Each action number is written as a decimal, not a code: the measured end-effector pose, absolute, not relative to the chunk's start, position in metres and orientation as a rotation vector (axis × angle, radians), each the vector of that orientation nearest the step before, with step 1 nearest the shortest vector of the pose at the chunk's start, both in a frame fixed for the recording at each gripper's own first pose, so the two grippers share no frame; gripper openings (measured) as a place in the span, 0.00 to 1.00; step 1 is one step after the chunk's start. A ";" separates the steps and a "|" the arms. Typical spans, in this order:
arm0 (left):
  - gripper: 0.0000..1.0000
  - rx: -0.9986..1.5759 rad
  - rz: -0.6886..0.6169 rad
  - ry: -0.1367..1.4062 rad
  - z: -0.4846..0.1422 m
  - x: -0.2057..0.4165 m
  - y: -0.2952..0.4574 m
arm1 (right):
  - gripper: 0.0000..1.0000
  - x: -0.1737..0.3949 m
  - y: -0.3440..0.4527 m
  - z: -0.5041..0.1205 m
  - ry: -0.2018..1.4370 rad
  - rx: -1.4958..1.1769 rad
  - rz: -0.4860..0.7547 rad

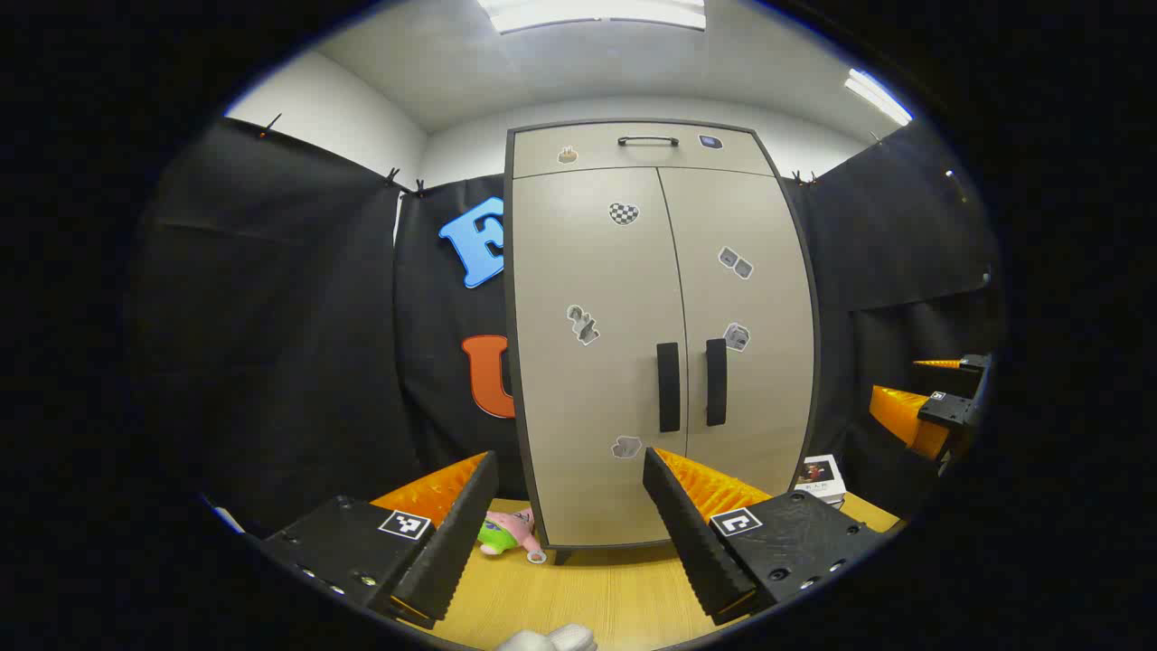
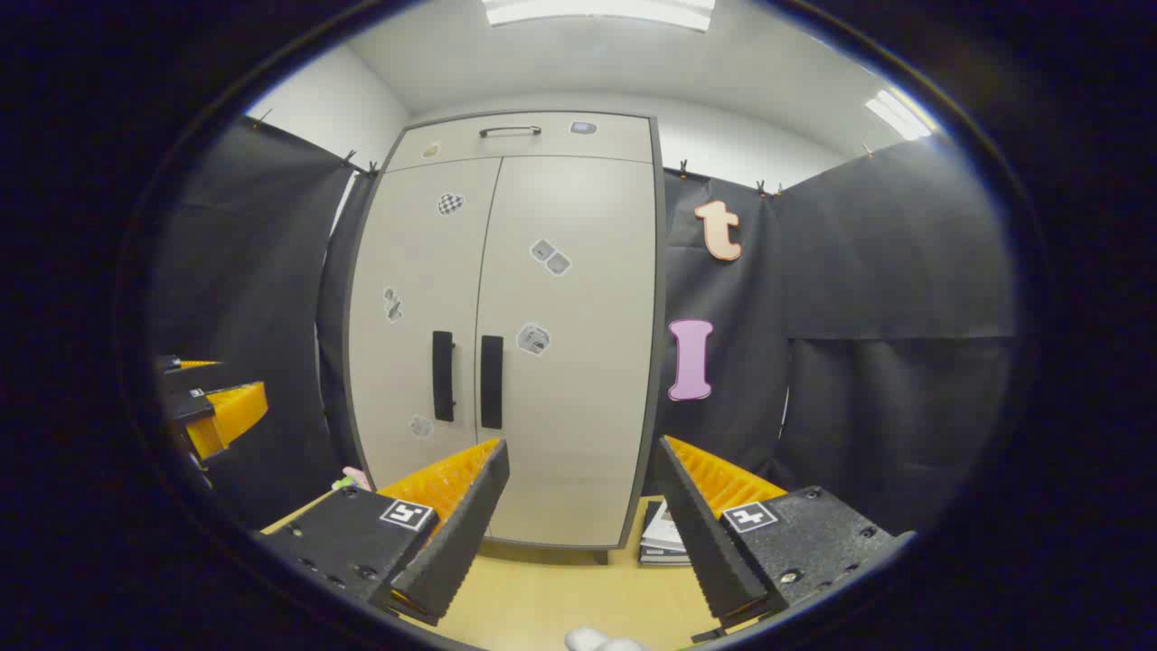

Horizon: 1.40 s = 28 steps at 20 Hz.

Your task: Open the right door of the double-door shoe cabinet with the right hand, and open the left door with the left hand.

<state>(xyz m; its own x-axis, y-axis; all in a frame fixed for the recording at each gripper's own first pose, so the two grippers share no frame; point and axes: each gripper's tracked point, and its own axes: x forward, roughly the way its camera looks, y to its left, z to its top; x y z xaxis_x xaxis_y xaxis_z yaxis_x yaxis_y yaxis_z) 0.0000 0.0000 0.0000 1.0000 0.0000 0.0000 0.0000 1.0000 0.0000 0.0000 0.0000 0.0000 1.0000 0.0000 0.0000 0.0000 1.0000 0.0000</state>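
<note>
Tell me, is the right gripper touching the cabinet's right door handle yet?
Apart. In the right gripper view, the right gripper is open, and the right door handle sits well beyond its fingertips.

light: bright, even, from ceiling panels (image 1: 592, 13) overhead and a second strip (image 2: 897, 113) at upper right | glare: panels blown out white | shadows: soft, short, under the cabinet (image 1: 633, 362) on the table (image 1: 597, 592) | focus: sharp centrally | distortion: strong fisheye, cabinet edges bow, rim darkens and softens
</note>
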 end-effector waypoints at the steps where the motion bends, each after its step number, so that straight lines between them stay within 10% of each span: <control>1: 0.96 -0.001 0.000 0.001 -0.001 0.000 0.000 | 1.00 0.000 0.000 0.001 -0.001 0.001 0.002; 28: 0.96 -0.020 0.053 0.062 -0.017 -0.012 0.008 | 1.00 0.116 0.063 -0.002 0.021 -0.021 0.114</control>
<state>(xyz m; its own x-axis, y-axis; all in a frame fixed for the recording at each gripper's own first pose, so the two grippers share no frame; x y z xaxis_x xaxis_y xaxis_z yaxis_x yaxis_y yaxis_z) -0.0122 0.0083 -0.0172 0.9967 0.0522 -0.0625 -0.0535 0.9984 -0.0185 0.1157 0.0630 -0.0020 0.9933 0.1139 -0.0217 -0.1144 0.9932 -0.0201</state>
